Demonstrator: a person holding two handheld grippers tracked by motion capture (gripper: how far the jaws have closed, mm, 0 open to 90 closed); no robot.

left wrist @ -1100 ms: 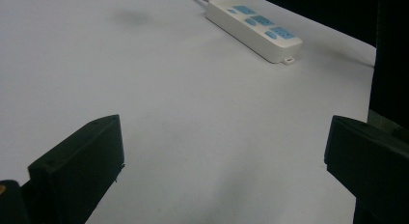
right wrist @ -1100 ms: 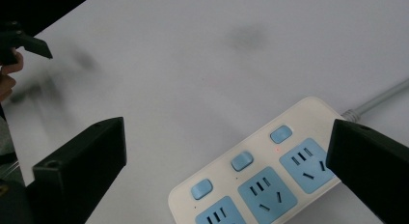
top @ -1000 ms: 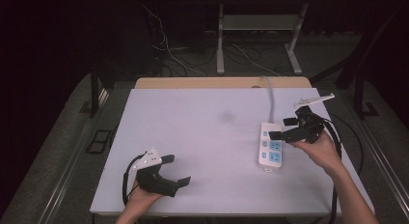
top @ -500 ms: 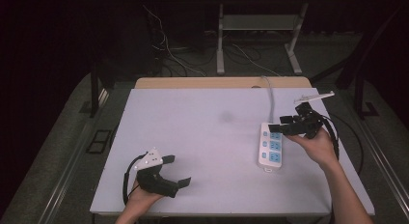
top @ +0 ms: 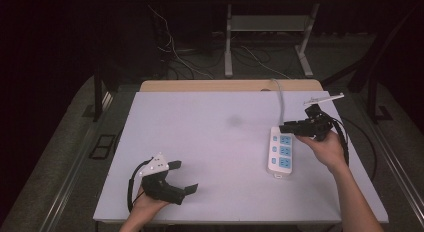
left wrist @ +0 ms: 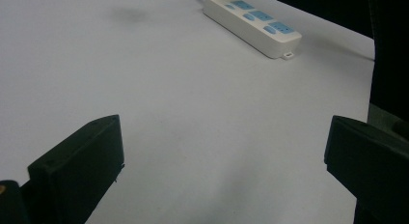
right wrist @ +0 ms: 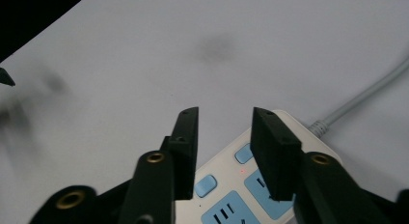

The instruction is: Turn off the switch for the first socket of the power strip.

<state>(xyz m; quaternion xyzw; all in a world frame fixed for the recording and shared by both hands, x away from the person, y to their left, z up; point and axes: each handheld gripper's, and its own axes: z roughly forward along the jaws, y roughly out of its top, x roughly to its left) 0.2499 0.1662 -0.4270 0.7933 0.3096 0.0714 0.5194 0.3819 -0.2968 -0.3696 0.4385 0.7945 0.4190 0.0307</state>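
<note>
Only the power strip (top: 280, 152) and its cord (top: 278, 99) obstruct the table (top: 210, 142).

power strip (right wrist: 251, 195) cut off by bottom edge, partly behind gripper (right wrist: 226, 120)

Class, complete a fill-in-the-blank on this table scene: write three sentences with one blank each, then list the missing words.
1. The white power strip has socket faces coloured ____.
2. The right gripper hovers over the strip's ____ end, where its cord leaves.
3. The left gripper has its jaws wide ____, holding nothing.

Missing words: blue; far; open
</note>
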